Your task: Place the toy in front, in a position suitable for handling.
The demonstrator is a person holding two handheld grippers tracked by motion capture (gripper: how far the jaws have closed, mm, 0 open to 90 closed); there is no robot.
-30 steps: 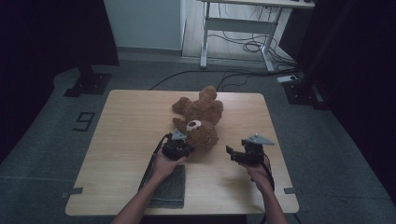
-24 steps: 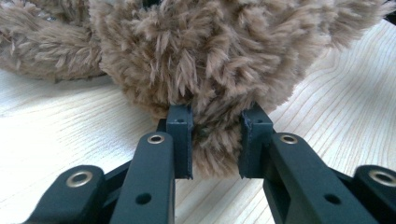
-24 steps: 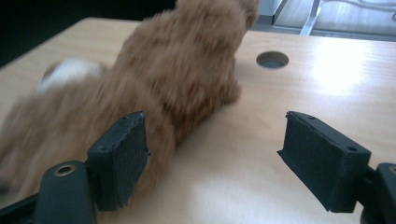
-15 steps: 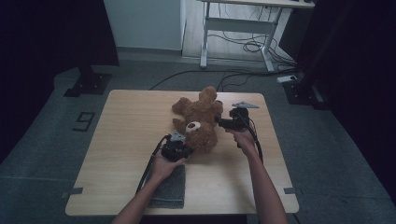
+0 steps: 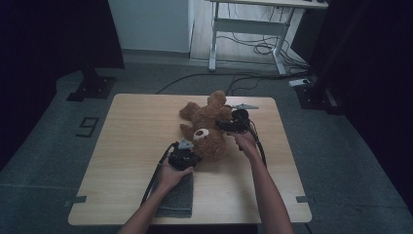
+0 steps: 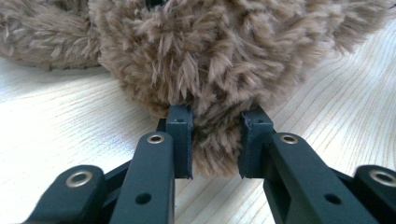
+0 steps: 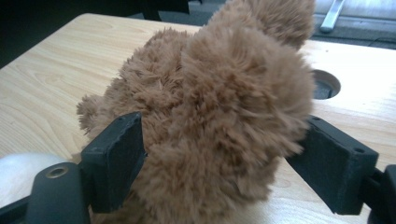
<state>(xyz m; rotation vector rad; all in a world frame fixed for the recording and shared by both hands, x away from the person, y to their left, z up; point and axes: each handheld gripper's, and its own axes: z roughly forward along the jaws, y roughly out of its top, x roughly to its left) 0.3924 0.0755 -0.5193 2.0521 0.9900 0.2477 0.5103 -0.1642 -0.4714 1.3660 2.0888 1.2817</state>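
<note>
A brown teddy bear (image 5: pixel 207 129) lies on its back in the middle of the wooden table (image 5: pixel 136 126), head toward the near side. My left gripper (image 5: pixel 191 155) is at the head; in the left gripper view its jaws pinch a tuft of the bear's fur (image 6: pixel 224 56), so the left gripper (image 6: pixel 215 140) is shut on it. At the bear's right side, my right gripper (image 5: pixel 221 126) is low over the table. In the right gripper view its jaws stand wide apart on either side of a furry limb (image 7: pixel 219 102), and the right gripper (image 7: pixel 222 140) is open.
A grey felt pad (image 5: pixel 175 197) lies at the table's near edge under my left forearm. The tabletop has a round cable hole (image 7: pixel 327 84) beyond the bear. A white desk frame (image 5: pixel 248 29) and floor cables stand behind the table.
My right gripper has moved from the near right of the table forward and left to the bear's side, its jaws now around a limb. The left gripper has stayed at the head.
</note>
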